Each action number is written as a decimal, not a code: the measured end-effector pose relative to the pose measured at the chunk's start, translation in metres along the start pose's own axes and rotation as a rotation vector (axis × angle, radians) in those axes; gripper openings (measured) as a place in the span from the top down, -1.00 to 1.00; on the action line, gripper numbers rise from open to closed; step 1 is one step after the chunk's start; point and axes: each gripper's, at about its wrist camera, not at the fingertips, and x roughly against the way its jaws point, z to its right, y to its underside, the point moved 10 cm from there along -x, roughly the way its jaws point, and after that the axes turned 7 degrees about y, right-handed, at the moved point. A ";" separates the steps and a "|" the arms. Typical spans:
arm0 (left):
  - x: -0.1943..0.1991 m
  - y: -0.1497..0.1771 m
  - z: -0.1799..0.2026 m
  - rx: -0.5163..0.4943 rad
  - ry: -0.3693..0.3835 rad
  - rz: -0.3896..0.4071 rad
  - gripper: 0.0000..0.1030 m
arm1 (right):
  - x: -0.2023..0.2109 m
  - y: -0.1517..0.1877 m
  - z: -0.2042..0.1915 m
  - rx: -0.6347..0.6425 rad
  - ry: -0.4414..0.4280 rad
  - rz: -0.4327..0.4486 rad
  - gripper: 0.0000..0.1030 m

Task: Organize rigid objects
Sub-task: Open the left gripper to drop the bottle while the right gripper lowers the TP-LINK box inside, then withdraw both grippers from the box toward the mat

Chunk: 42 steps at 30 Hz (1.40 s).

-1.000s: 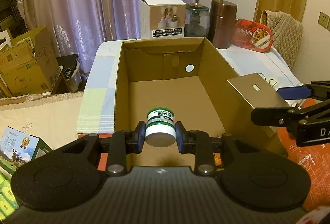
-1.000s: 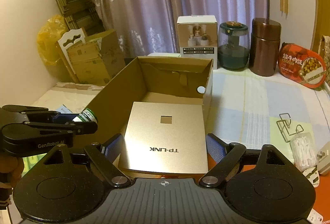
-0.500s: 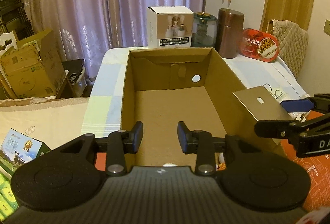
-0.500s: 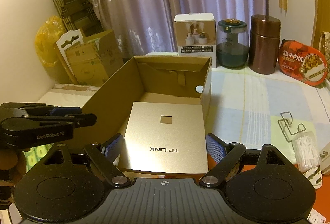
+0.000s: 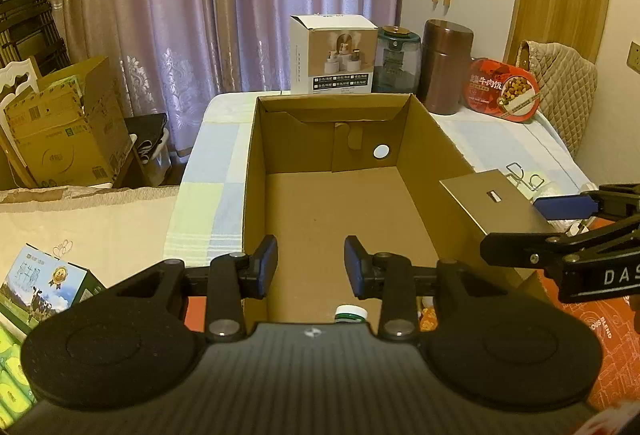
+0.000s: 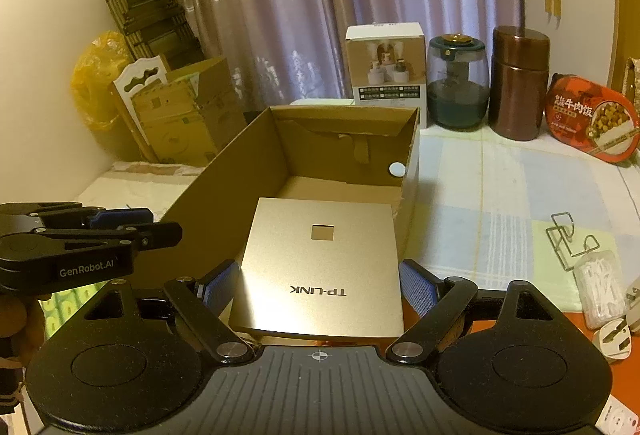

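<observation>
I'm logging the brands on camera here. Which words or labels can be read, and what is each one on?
"TP-LINK", upside down, on the gold box between the right gripper's pads.
"GenRobot.AI" on the left gripper.
"DAS", cut off at the frame edge, on the right gripper, in the left wrist view.
Chinese characters on the red meal tub; small print unreadable.
White carton and milk carton: print too small.
</observation>
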 end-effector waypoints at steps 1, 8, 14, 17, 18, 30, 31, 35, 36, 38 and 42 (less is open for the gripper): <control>0.000 0.000 0.000 0.000 -0.001 -0.001 0.40 | 0.000 0.000 0.000 -0.002 0.000 -0.001 -0.61; 0.001 0.002 -0.001 0.002 0.003 -0.002 0.40 | -0.004 -0.001 0.000 -0.009 -0.003 -0.007 -0.61; 0.001 0.002 0.000 0.004 0.007 0.001 0.40 | -0.007 0.001 0.001 -0.026 -0.006 -0.011 -0.61; 0.002 0.003 0.000 0.008 0.008 0.003 0.40 | -0.007 0.000 0.002 -0.053 -0.023 -0.007 -0.62; 0.002 0.003 0.000 0.008 0.006 0.004 0.40 | -0.006 -0.002 0.002 -0.058 -0.029 -0.001 -0.62; 0.025 0.003 0.009 0.036 0.008 0.027 0.40 | 0.036 -0.009 0.030 -0.119 0.011 0.072 -0.63; 0.029 0.004 0.012 0.040 0.011 0.031 0.40 | 0.042 -0.007 0.034 -0.129 0.016 0.073 -0.63; 0.046 0.006 0.027 0.050 0.026 0.043 0.40 | 0.072 0.002 0.058 -0.182 0.041 0.085 -0.63; 0.050 0.006 0.031 0.050 0.029 0.046 0.40 | 0.080 0.005 0.064 -0.196 0.051 0.088 -0.63; 0.057 0.007 0.042 0.049 0.040 0.050 0.40 | 0.098 0.009 0.078 -0.227 0.070 0.097 -0.63; 0.072 0.011 0.065 0.043 0.065 0.049 0.40 | 0.132 0.019 0.101 -0.262 0.113 0.116 -0.63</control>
